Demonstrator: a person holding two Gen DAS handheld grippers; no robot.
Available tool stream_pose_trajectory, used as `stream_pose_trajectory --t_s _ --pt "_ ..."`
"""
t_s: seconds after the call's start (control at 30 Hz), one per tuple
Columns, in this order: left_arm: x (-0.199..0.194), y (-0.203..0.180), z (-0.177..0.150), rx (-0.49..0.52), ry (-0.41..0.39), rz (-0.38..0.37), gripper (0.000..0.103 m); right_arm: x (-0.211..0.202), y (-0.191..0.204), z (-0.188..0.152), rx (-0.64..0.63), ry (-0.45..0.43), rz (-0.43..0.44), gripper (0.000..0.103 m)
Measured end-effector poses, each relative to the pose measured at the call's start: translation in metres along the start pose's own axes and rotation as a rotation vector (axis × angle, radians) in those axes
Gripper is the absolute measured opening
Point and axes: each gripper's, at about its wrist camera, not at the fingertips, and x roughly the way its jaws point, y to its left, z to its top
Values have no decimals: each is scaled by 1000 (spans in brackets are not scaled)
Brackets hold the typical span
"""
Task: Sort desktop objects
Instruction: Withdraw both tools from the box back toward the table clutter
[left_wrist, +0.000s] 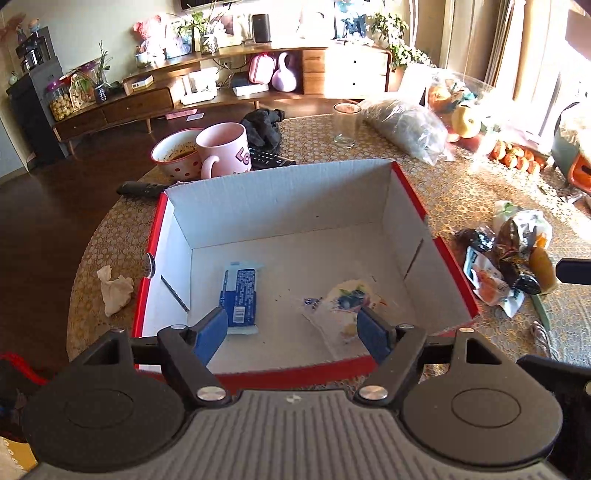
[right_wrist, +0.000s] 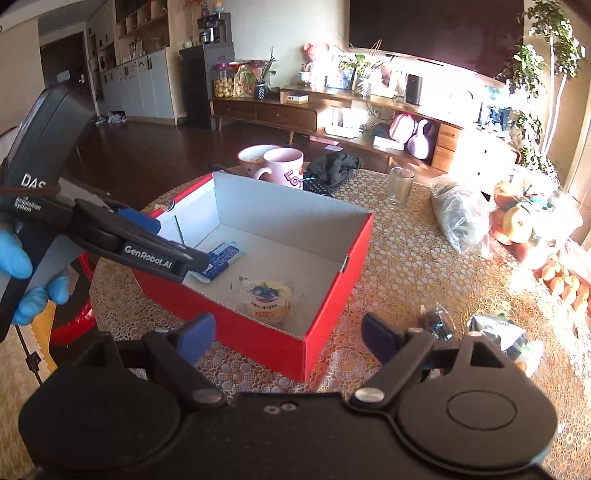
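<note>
Crumpled tissue (left_wrist: 114, 290) sits at the table's (left_wrist: 424, 177) left edge, just outside the red box (left_wrist: 413, 192), not yet sorted. Inside the box, 2 packets lie flat on the floor: a blue wrapper (left_wrist: 239, 295) left, a blueberry pouch (left_wrist: 345, 308) right, probably dropped there as the collecting spot. The left gripper (left_wrist: 291, 330) hangs above the box's near wall, jaws spread, nothing between them. The right gripper (right_wrist: 288, 332) is also spread and empty over the box's near corner. A snack pile (left_wrist: 509, 258) waits near the right edge, likely next.
</note>
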Motion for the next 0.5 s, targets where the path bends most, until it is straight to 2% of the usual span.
stream_pose_trajectory --t_s 0.2,0.5 --pt "-17 -12 -18 -10 -20 -28 81 -18 -6 -26 66 -21 -11 88" --pt "-43 -37 -47 -18 -47 -98 82 -38 -17 -56 151 -30 -29 88"
